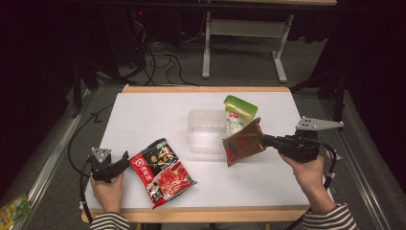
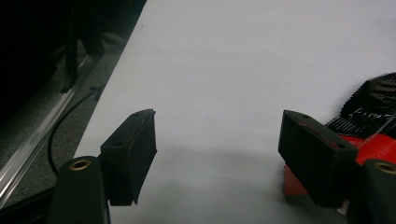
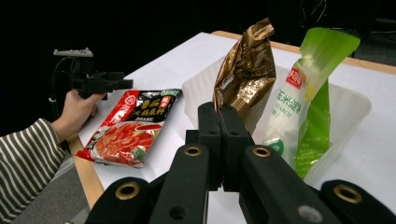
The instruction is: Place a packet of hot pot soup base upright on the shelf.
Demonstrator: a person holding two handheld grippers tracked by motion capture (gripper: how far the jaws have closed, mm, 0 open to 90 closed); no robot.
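A brown-gold foil pouch point(image 1: 243, 142) point(image 3: 246, 70) hangs in the air beside the clear plastic tub point(image 1: 206, 131), with my right gripper point(image 1: 265, 140) point(image 3: 220, 114) shut on its edge. A green and white pouch point(image 1: 238, 114) point(image 3: 308, 93) stands leaning in the tub point(image 3: 348, 109). A red and black pouch point(image 1: 162, 171) point(image 3: 130, 128) lies flat on the white table at front left. My left gripper point(image 1: 125, 160) point(image 2: 217, 140) stands open just left of that pouch point(image 2: 373, 121), jaws wide apart over bare table, one jaw beside the pouch's corner.
The white tabletop point(image 1: 148, 115) has wooden edges front and back. Cables point(image 1: 160, 60) and a desk frame point(image 1: 244, 28) lie on the floor behind. A yellow-green packet point(image 1: 13, 209) lies on the floor at bottom left. A metal rail point(image 2: 32, 140) runs along the table's left side.
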